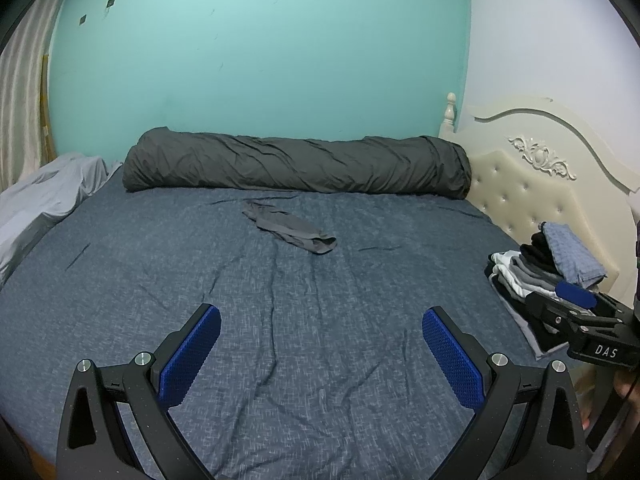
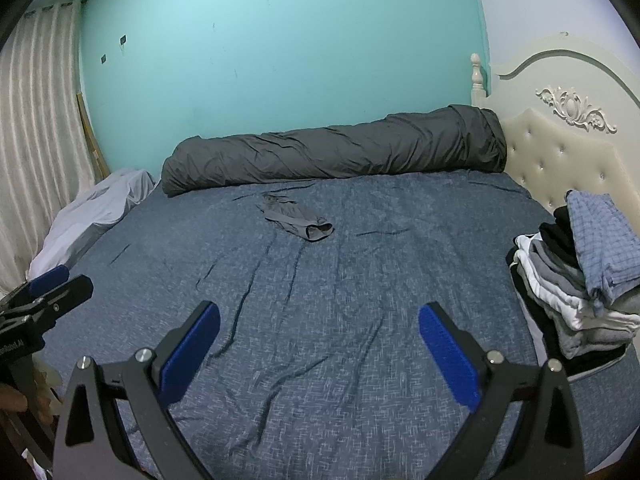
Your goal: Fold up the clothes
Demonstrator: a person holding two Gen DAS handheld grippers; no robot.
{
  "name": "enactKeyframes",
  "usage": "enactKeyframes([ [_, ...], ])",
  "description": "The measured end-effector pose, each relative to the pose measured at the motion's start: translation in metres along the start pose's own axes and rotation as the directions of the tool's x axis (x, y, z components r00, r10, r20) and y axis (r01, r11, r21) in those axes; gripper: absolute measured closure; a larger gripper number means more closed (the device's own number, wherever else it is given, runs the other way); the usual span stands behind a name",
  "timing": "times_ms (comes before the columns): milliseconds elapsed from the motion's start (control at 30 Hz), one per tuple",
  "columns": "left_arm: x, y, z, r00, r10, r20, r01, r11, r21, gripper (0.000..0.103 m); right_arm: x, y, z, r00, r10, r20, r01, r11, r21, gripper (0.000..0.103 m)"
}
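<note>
On blue bedsheet, crumpled grey garment.

Both wrist views sit low over the bed, facing the teal wall, sharing the mattress and headboard.

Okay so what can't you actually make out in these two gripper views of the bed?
- Grey garment: crumpled and far off in both views, so its type is unclear.
- Pile of folded clothes: the right wrist view's edge cuts it off; in the left wrist view the right hand-held gripper hides its near end.
- Pale bedding: runs off the left edge.
- Left hand-held gripper: open, holding nothing.
</note>
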State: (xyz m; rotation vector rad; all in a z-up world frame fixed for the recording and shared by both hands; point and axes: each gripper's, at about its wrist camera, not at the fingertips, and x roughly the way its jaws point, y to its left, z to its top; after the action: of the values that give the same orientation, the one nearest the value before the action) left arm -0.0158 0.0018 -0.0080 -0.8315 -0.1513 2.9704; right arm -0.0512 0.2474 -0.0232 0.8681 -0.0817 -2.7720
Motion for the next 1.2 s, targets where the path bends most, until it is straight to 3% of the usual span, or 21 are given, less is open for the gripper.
enactKeyframes([
  [367, 0.066, 0.028, -0.017, 0.999, -0.005, -0.042, 0.003, 0.998, -0.070, 0.000, 0.057, -0.005, -0.011, 0.997, -0.012, -0.076, 0.012, 1.000, 0.003, 0.003],
  [800, 0.191, 0.086, -0.055, 0.992, 0.051, -0.119, -0.071, 0.983, -0.167, 0.000, 0.207, -0.005, -0.025, 0.976, -0.018, -0.217, 0.012, 1.000, -0.028, 0.003],
  [1200, 0.267, 0.127, -0.078, 0.982, 0.085, -0.168, -0.117, 0.974, -0.195, 0.000, 0.330, -0.001, 0.001, 0.974, -0.002, -0.227, -0.015, 0.997, -0.073, 0.003],
])
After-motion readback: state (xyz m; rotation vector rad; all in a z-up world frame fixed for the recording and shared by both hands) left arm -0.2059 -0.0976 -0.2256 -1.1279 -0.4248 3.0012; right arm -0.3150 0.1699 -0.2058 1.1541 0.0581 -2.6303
